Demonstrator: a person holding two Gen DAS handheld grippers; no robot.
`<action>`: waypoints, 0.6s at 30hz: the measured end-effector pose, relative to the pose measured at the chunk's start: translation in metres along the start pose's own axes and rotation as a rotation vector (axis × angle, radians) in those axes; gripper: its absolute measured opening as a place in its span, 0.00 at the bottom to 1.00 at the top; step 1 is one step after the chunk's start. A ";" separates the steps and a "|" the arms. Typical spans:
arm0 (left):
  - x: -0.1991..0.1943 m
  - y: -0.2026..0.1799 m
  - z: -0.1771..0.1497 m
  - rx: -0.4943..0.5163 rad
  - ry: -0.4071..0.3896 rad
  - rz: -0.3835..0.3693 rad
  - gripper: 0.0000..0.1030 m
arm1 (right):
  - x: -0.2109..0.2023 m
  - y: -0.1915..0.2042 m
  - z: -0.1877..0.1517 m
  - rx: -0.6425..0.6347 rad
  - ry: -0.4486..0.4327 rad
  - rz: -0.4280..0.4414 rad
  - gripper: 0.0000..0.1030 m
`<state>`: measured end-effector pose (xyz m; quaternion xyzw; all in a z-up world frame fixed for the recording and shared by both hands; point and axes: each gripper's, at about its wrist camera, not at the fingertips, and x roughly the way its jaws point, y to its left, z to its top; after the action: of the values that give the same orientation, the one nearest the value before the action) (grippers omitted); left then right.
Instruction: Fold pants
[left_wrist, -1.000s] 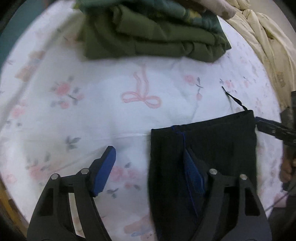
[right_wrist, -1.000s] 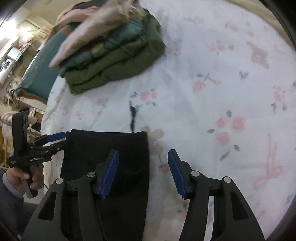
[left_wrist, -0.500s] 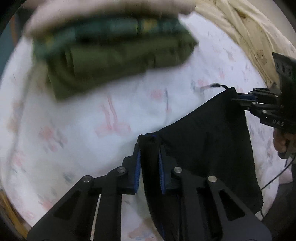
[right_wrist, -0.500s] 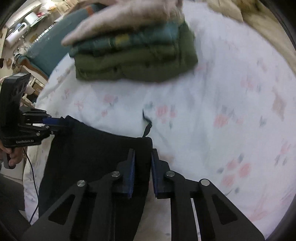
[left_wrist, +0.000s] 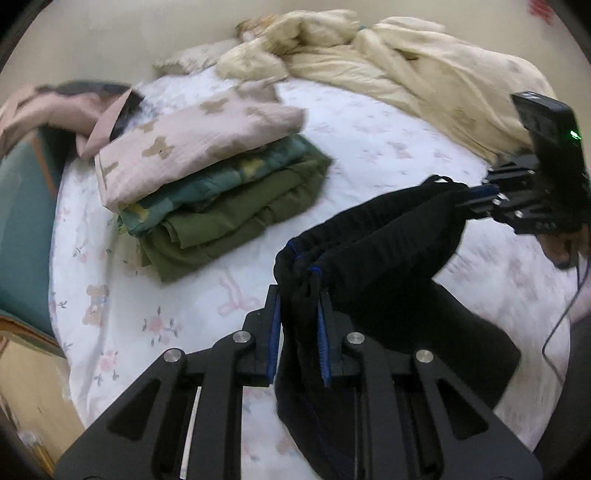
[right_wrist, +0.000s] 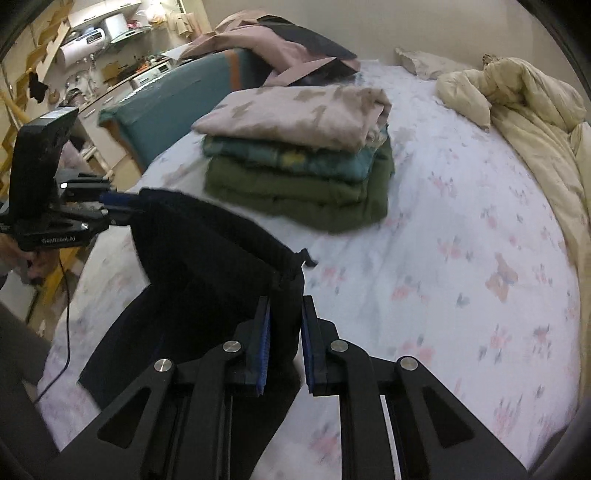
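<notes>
The black pants (left_wrist: 384, 266) hang lifted above the floral bed sheet (left_wrist: 369, 155), held by the waistband at both ends. My left gripper (left_wrist: 297, 328) is shut on one waistband corner, which has blue stitching. My right gripper (right_wrist: 284, 339) is shut on the other waistband corner, beside the black drawstring (right_wrist: 306, 258). The pants (right_wrist: 207, 266) sag between the two grippers and their lower part trails down toward the sheet (right_wrist: 461, 240). Each view shows the other gripper: the right one in the left wrist view (left_wrist: 480, 195), the left one in the right wrist view (right_wrist: 118, 206).
A stack of folded clothes (left_wrist: 218, 177) lies on the bed, olive at the bottom, teal in the middle, pink on top; it also shows in the right wrist view (right_wrist: 303, 155). A crumpled cream duvet (left_wrist: 424, 70) lies along the far edge. A teal chair (right_wrist: 170, 107) stands beside the bed.
Both grippers closed on the waistband corners of the flat-lying pants and have lifted them off the sheet. The views have tilted up toward the bed's far side.
</notes>
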<state>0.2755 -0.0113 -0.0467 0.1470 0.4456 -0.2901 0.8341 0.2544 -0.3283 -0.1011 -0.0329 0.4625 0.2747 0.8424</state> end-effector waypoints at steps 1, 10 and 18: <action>-0.008 -0.009 -0.006 0.028 -0.010 0.005 0.14 | -0.008 0.004 -0.007 0.009 -0.006 0.003 0.14; -0.054 -0.091 -0.086 0.191 0.089 0.001 0.16 | -0.046 0.055 -0.102 0.078 0.032 0.025 0.15; -0.015 -0.105 -0.168 0.111 0.523 -0.005 0.42 | -0.025 0.088 -0.175 0.029 0.349 0.038 0.47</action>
<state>0.0938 -0.0038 -0.1268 0.2616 0.6298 -0.2681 0.6804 0.0669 -0.3184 -0.1637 -0.0591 0.6060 0.2738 0.7445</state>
